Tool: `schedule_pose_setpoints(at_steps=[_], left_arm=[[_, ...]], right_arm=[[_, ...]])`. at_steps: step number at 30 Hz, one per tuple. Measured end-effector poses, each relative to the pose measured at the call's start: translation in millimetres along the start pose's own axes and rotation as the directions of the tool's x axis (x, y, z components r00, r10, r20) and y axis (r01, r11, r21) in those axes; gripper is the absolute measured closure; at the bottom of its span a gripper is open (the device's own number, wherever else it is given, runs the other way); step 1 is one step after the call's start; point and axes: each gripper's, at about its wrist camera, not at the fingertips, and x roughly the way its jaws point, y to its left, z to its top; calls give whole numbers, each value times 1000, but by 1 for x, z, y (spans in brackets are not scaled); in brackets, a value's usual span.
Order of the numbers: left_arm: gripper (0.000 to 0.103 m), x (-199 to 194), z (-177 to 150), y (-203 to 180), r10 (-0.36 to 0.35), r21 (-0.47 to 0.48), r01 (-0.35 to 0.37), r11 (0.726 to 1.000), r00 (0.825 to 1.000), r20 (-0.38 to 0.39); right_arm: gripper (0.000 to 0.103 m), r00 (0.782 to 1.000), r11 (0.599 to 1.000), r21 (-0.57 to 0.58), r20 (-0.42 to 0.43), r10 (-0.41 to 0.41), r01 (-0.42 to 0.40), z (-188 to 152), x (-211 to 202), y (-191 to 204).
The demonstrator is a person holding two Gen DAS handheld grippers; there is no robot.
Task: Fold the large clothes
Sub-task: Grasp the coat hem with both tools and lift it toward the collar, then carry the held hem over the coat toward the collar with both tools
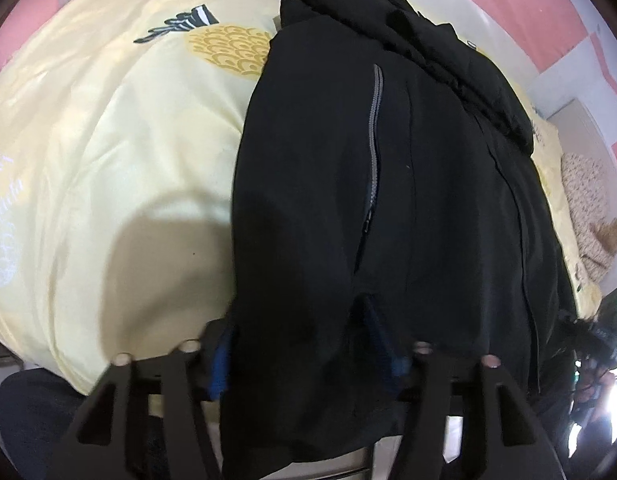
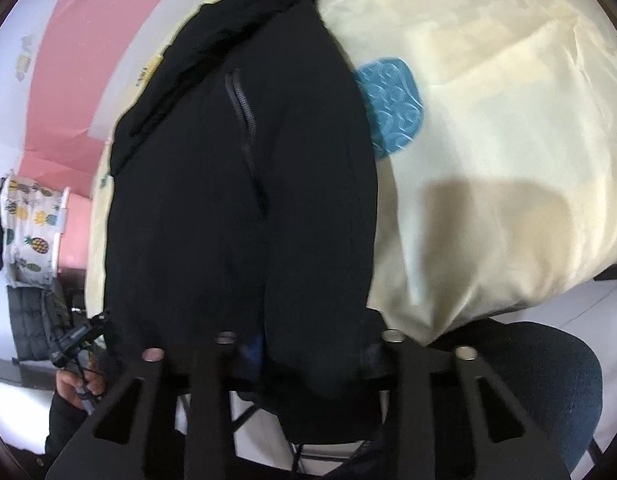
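Note:
A black jacket (image 1: 348, 168) lies lengthwise on a pale yellow quilt (image 1: 108, 160), its hood end far from me and its hem hanging over the near bed edge. A grey pocket zip (image 1: 373, 136) runs down its front. My left gripper (image 1: 302, 352) is shut on the hem, with dark fabric bunched between the blue pads (image 1: 219, 364). In the right wrist view the same jacket (image 2: 236, 184) fills the middle, and my right gripper (image 2: 312, 354) is shut on the hem at the jacket's other side. Fabric hides both grippers' fingertips.
The quilt (image 2: 488, 140) spreads wide on the outer side of each gripper. A pink wall (image 2: 88, 60) stands behind the bed. A pineapple-print basket (image 2: 28, 232) is at the far left. A knitted cushion (image 1: 588, 208) lies by the jacket. A hand (image 2: 78, 388) grips a black device.

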Motion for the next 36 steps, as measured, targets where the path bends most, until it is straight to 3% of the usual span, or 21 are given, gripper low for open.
schedule_pose_setpoints(at_steps=[3,5,8,16,28,36], left_arm=[[87,-13,1,3,-31,-34,32,999,999,28],[89,-25,2,4,-64,-45,66,997,996,59],[89,-52,5,2,-110,-33,115,993,985,131],[90,-125,32,-6,-229,-19,250,968,912,340],[90,-154,91,-17,-275,-7,308,951,859,433],[90,-160,172,-32,-290,-13,340,941,821,492]], right_arm=[[80,1000,999,-34,24,11,-10,2,-9,12],[82,998,998,-49,51,29,-26,5,-19,21],[85,992,996,-62,104,76,-70,12,-42,29],[87,954,983,-95,243,176,-157,33,-88,49],[87,913,969,-149,332,237,-197,77,-117,71],[87,878,963,-157,398,264,-218,152,-124,92]])
